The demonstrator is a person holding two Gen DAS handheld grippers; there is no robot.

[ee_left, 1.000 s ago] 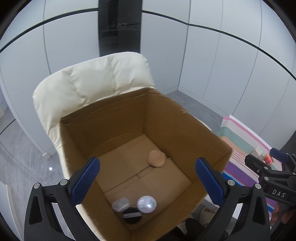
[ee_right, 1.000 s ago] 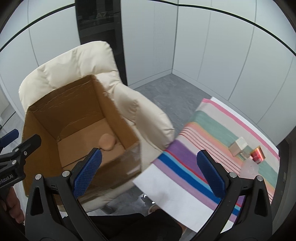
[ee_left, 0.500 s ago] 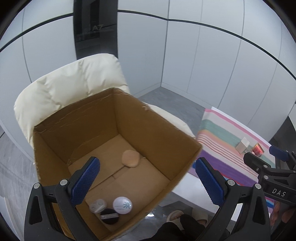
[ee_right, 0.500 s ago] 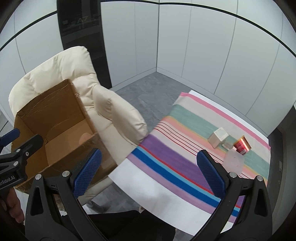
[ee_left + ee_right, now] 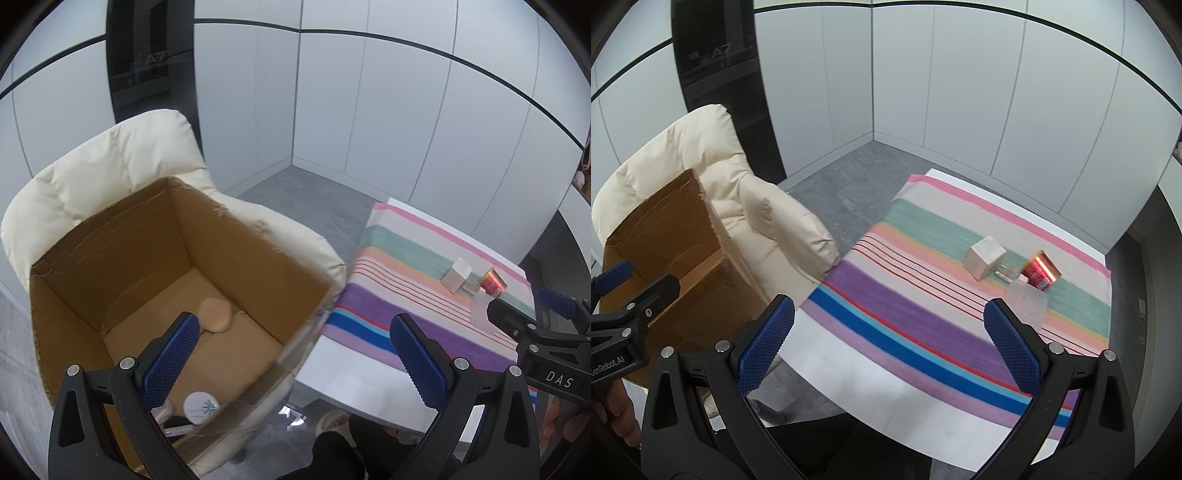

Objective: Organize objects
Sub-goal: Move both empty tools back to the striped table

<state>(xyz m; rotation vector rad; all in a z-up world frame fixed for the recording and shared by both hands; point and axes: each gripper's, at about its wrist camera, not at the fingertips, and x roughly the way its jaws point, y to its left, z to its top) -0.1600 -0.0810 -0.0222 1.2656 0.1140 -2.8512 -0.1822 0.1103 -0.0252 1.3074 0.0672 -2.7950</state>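
An open cardboard box point(image 5: 258, 266) sits on a cream armchair point(image 5: 110, 177). Inside lie a tan round puff point(image 5: 216, 314) and a white round lid point(image 5: 201, 406). On the striped cloth point(image 5: 923, 325) lie a small beige box point(image 5: 983, 256), a red can point(image 5: 1039, 273) and a clear flat bottle point(image 5: 1027, 304). My left gripper point(image 5: 295, 358) is open and empty above the box's near right edge. My right gripper point(image 5: 890, 343) is open and empty above the cloth's near edge, short of the objects.
The striped cloth covers a white table point(image 5: 886, 398) to the right of the armchair point(image 5: 768, 214). Grey floor point(image 5: 849, 173) and white wall panels lie behind. The box also shows at the left of the right wrist view point(image 5: 665, 236).
Both grippers have swung to the right, away from the box and toward the striped table. Both stay open and empty.
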